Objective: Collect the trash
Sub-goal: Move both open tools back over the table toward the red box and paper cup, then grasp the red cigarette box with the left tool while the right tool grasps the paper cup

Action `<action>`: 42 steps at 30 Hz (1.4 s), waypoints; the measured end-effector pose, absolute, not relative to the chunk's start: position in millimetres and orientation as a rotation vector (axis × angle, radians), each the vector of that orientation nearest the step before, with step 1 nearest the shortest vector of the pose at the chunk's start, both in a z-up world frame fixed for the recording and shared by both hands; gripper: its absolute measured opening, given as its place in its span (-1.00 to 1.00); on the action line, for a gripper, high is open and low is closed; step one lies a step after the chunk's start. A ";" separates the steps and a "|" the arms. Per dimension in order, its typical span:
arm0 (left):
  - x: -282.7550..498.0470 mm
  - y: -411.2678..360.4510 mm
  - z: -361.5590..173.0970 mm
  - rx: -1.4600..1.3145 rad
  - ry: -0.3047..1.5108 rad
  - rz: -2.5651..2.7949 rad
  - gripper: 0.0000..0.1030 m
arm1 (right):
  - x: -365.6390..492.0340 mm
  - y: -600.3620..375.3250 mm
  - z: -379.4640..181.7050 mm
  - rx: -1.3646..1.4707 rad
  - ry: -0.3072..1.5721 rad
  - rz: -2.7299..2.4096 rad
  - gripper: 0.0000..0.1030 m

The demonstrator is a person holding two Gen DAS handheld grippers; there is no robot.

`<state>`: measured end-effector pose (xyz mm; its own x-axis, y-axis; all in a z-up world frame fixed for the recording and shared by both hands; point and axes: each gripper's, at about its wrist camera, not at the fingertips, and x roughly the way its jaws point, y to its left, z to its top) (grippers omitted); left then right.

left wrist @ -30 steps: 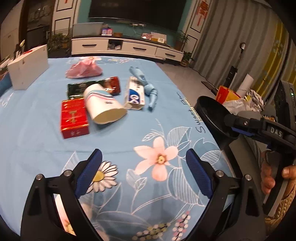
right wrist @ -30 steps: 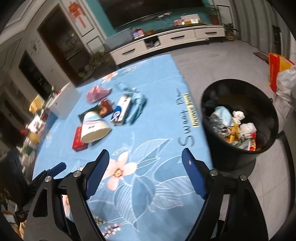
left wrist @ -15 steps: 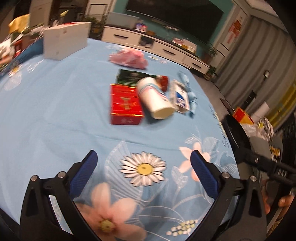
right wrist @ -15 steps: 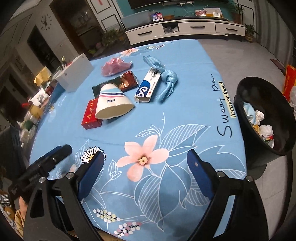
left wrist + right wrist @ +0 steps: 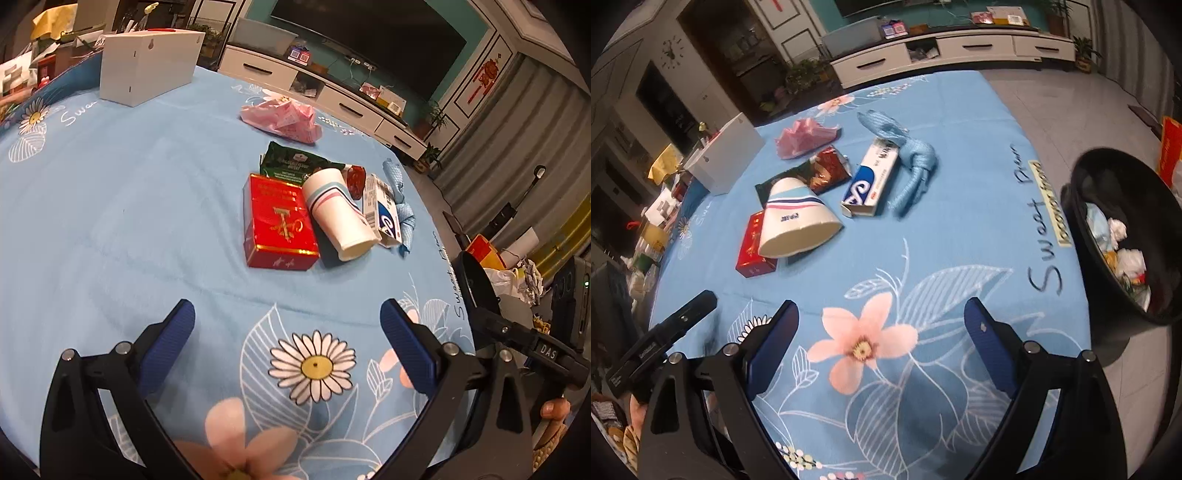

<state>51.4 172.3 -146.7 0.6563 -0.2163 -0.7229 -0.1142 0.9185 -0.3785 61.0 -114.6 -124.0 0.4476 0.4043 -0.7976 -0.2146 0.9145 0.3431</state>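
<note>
Both tools, left tool (image 5: 287,334) and right tool (image 5: 881,332), have just spread apart, empty, over the blue floral table (image 5: 110,206). Ahead lies the flat red cardboard box (image 5: 277,223), seemingly touching a tipped white paper cup (image 5: 338,216).

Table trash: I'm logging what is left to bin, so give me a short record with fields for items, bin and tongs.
surface: blue floral cloth
items: red box; paper cup on its side; toothpaste box; blue rag; pink bag; dark wrapper
bin: black, off the table's edge, already holds trash
left tongs: open, empty
right tongs: open, empty
not trash, likely: white box
</note>
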 end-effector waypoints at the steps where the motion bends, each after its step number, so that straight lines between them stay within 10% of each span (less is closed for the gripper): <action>1: 54.6 171.9 -147.4 -0.404 0.861 -0.056 0.94 | 63.3 -111.4 -123.5 0.198 1.036 0.399 0.74; 24: 126.9 161.9 -172.7 -0.270 0.939 -0.040 0.91 | 142.0 -28.4 -125.7 0.095 1.000 0.613 0.74; 30: 127.9 160.7 -171.5 -0.196 0.914 -0.008 0.20 | 156.3 -14.0 -130.4 0.050 1.000 0.635 0.74; 42: 100.8 222.5 -161.1 -0.332 0.845 0.079 0.20 | 157.1 29.0 -152.9 -0.136 1.030 0.671 0.74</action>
